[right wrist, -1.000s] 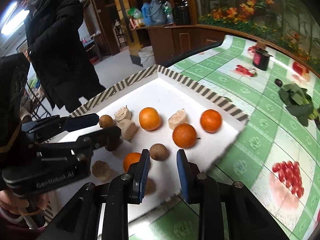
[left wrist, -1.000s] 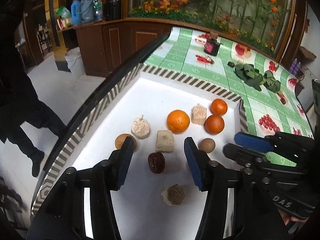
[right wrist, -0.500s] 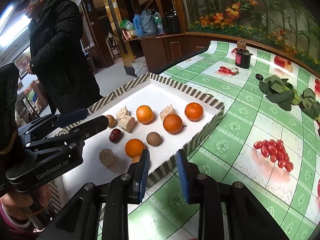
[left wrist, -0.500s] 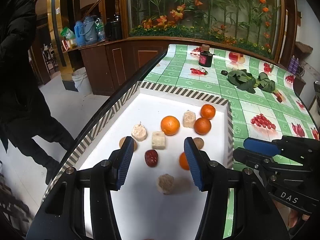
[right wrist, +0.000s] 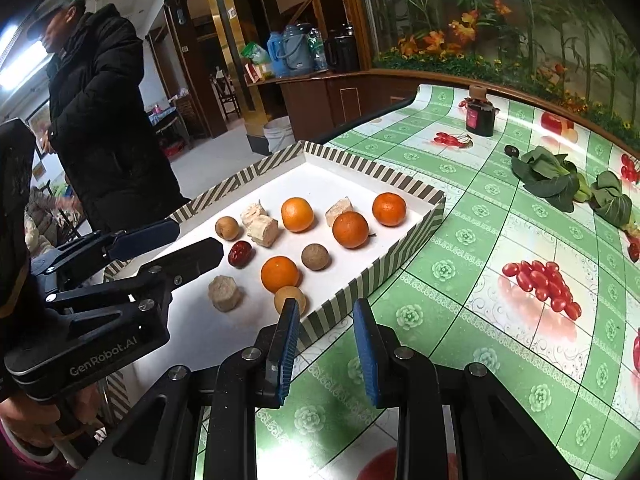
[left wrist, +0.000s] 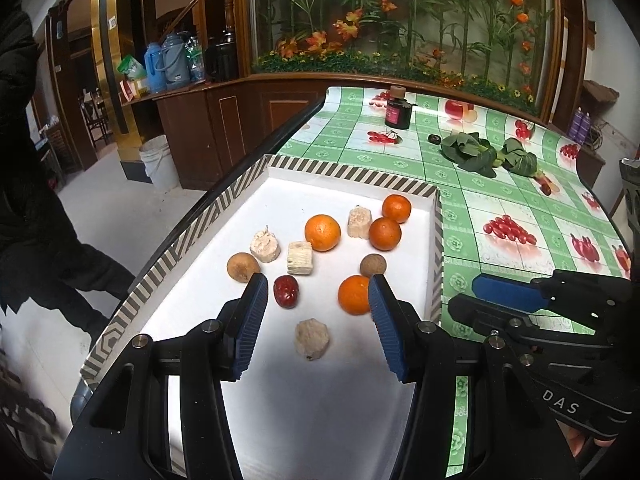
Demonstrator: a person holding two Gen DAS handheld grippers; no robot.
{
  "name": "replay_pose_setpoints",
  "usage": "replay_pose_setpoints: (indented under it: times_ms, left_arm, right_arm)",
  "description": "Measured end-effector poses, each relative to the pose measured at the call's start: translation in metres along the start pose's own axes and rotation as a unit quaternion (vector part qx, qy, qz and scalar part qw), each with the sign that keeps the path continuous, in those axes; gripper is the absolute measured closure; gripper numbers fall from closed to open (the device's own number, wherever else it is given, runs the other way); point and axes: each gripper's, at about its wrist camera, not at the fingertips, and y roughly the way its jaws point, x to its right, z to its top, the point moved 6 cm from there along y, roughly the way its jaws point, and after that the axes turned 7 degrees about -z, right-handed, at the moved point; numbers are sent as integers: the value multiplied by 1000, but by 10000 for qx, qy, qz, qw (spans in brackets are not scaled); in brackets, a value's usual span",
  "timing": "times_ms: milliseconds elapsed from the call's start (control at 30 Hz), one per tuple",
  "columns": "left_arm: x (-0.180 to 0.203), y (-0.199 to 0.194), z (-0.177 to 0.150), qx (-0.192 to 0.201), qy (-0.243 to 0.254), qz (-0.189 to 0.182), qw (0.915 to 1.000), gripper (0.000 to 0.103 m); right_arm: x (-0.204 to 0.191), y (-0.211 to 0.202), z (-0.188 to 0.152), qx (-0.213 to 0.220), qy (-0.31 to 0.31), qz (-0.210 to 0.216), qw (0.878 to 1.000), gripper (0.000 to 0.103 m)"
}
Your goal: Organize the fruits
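A white tray with a striped rim [left wrist: 352, 174] [right wrist: 400, 264] holds several oranges, such as the nearest one [left wrist: 354, 294] [right wrist: 279, 273], a red date [left wrist: 286, 291] [right wrist: 240, 253], brown round fruits [left wrist: 243, 266] [right wrist: 315, 257] and pale chunks [left wrist: 311, 338] [right wrist: 225, 293]. My left gripper [left wrist: 318, 314] is open and empty above the tray's near part. My right gripper [right wrist: 326, 330] is open and empty above the tablecloth, just outside the tray's near right rim. It also shows in the left wrist view [left wrist: 488, 300].
A green checked tablecloth [right wrist: 500, 280] covers the table. Leafy greens [left wrist: 480, 154] [right wrist: 560, 180] and a dark jar [left wrist: 397, 110] [right wrist: 480, 114] lie at the far end. A person in black [right wrist: 108, 128] stands left of the table. The table edge runs along the tray's left.
Both grippers have pulled back and up from the tray. The right gripper has moved from over the tray to outside its rim. Both stay open and empty.
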Motion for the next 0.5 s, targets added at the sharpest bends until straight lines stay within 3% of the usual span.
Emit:
replay_pose_setpoints:
  times_ms: [500]
  left_arm:
    - [0,0,-3,-6,-13,30,10000,51]
  right_arm:
    - [-3,2,-5,-77,-36,2,10000,76]
